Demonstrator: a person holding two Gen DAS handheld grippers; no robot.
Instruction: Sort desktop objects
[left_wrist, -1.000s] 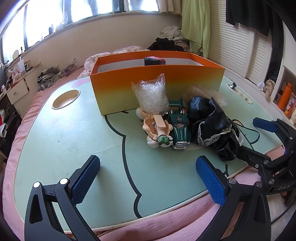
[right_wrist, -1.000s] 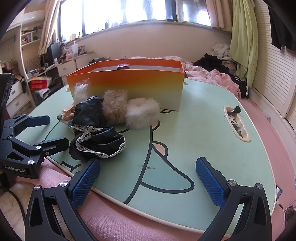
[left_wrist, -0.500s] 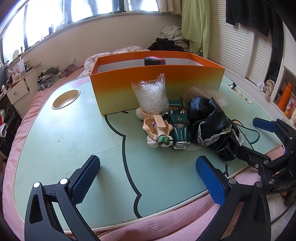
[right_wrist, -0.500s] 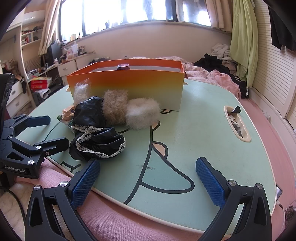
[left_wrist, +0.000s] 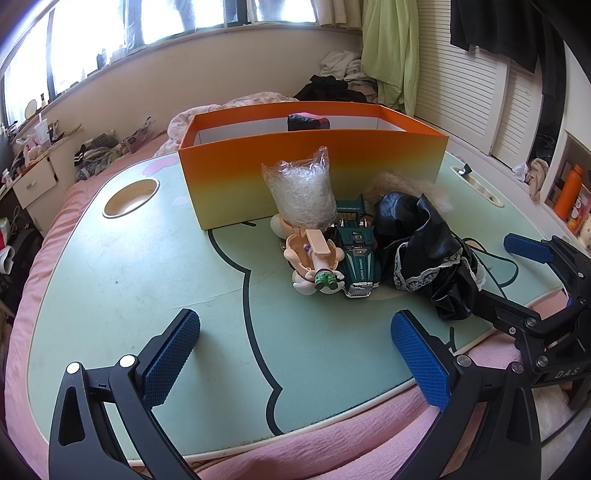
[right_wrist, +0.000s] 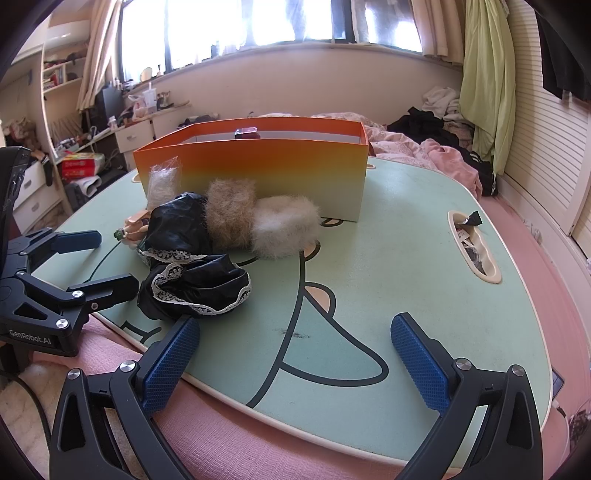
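An orange box (left_wrist: 314, 162) (right_wrist: 258, 166) stands at the back of the green table (left_wrist: 147, 266), with a dark item (left_wrist: 308, 122) inside it. In front of it lie a clear bag of filler (left_wrist: 301, 194), a peach doll toy (left_wrist: 314, 258), a green toy car (left_wrist: 358, 258) and black lace-trimmed cloth (left_wrist: 424, 251) (right_wrist: 192, 277). Brown fur (right_wrist: 231, 212) and white fur (right_wrist: 286, 230) pieces lie beside the cloth. My left gripper (left_wrist: 295, 350) hangs open near the front edge, short of the toys. My right gripper (right_wrist: 295, 354) is open too, empty, right of the cloth.
A round cup recess (left_wrist: 129, 194) sits at the table's left, a long slot (right_wrist: 474, 247) with small bits at its right. Pink bedding (right_wrist: 295, 435) surrounds the table. Each gripper shows in the other's view: the right gripper (left_wrist: 532, 288), the left gripper (right_wrist: 74, 258).
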